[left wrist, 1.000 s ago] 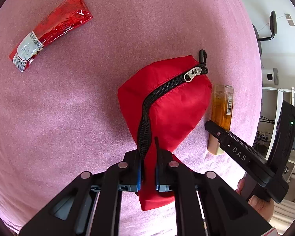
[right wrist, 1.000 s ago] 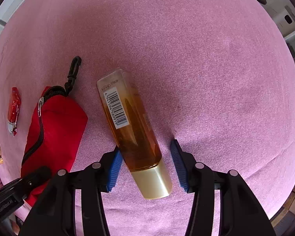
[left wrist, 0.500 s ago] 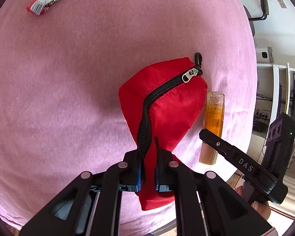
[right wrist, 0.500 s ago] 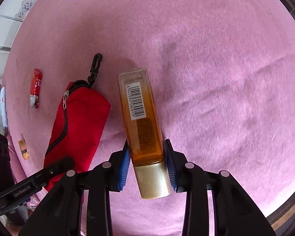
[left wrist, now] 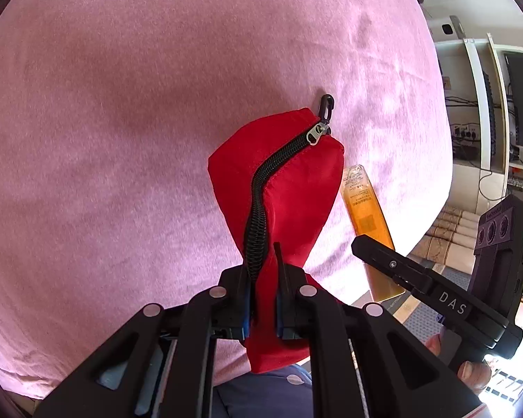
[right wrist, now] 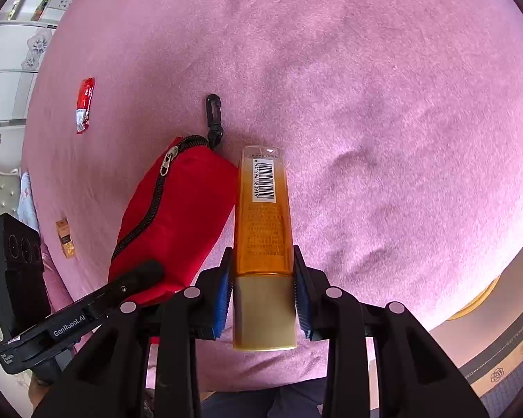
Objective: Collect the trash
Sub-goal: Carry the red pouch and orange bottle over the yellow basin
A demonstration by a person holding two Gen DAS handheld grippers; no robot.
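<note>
Pink surface (right wrist: 366, 87): fuzzy fabric spread under everything, can't tell if it's a bed or a tabletop.
Small box (right wrist: 65, 238): yellowish, far left on the fabric, well apart from the rest.
Red wrapper (right wrist: 84, 104): snack packet lying flat on the fabric, up left of the pouch, not touching it.
Left tool (left wrist: 263, 308): pinched nearly closed on the near end of the pouch, fabric bunched between the blue pads.
Red pouch (left wrist: 289, 181): zipped, black zipper running along the top, black clip at the far end.
Amber bottle (right wrist: 263, 216): clear orange tube with a gold cap and a barcode label, right beside the pouch, side by side with it.
Right tool (right wrist: 263, 301): its jaws have just been closing, now clamped on the bottle where cap meets body.
</note>
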